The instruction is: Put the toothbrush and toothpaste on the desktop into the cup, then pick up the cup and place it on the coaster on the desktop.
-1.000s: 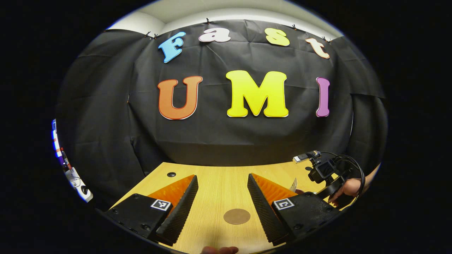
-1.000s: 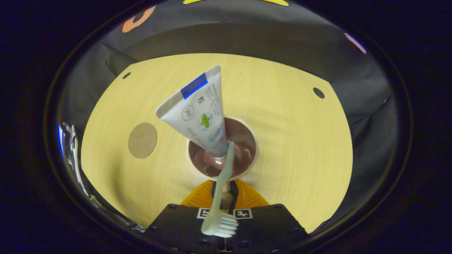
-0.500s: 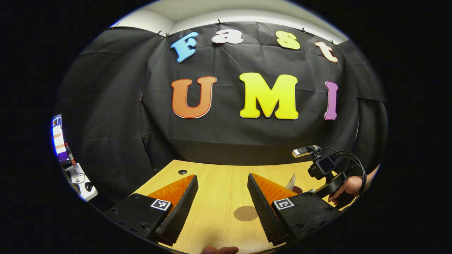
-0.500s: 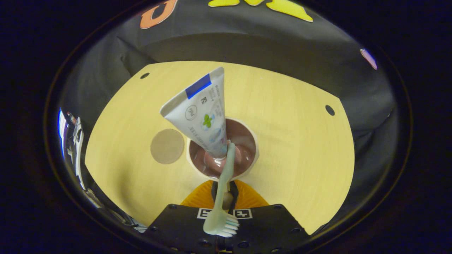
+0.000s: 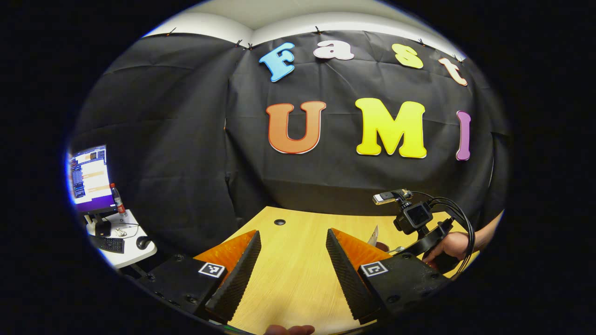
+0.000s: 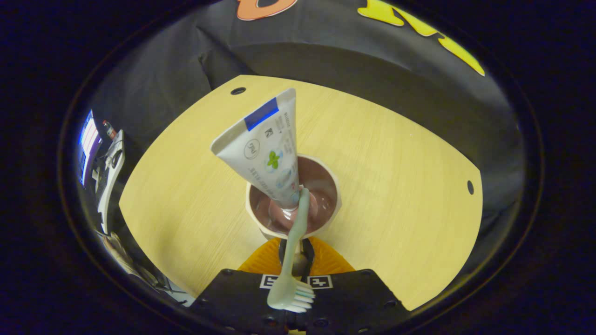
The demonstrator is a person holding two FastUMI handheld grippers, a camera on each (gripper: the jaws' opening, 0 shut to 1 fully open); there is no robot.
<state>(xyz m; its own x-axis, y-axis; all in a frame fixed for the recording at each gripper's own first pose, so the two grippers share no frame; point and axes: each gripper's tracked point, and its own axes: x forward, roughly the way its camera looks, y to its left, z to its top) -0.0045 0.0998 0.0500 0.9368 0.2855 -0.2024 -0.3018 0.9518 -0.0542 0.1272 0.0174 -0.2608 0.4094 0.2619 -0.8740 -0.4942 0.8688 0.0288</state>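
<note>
A cream cup with a brown inside hangs over the wooden desk. In it stand a white toothpaste tube, cap down, and a pale green toothbrush, bristles toward the camera. My right gripper is shut on the cup's near wall. In the left gripper view, the right gripper and the hand holding it are at the right, with the tube's end poking up beside them. My left gripper stands open over bare desk, with nothing between its fingers.
Round holes mark the desk. Off the desk's left edge, a white side table carries a monitor, a keyboard, a mouse and a bottle. The black cloth wall closes the far side.
My right gripper has carried the cup left toward the brown coaster, which has gone from sight by the cup. The left gripper view has swung, and the coaster has left it too.
</note>
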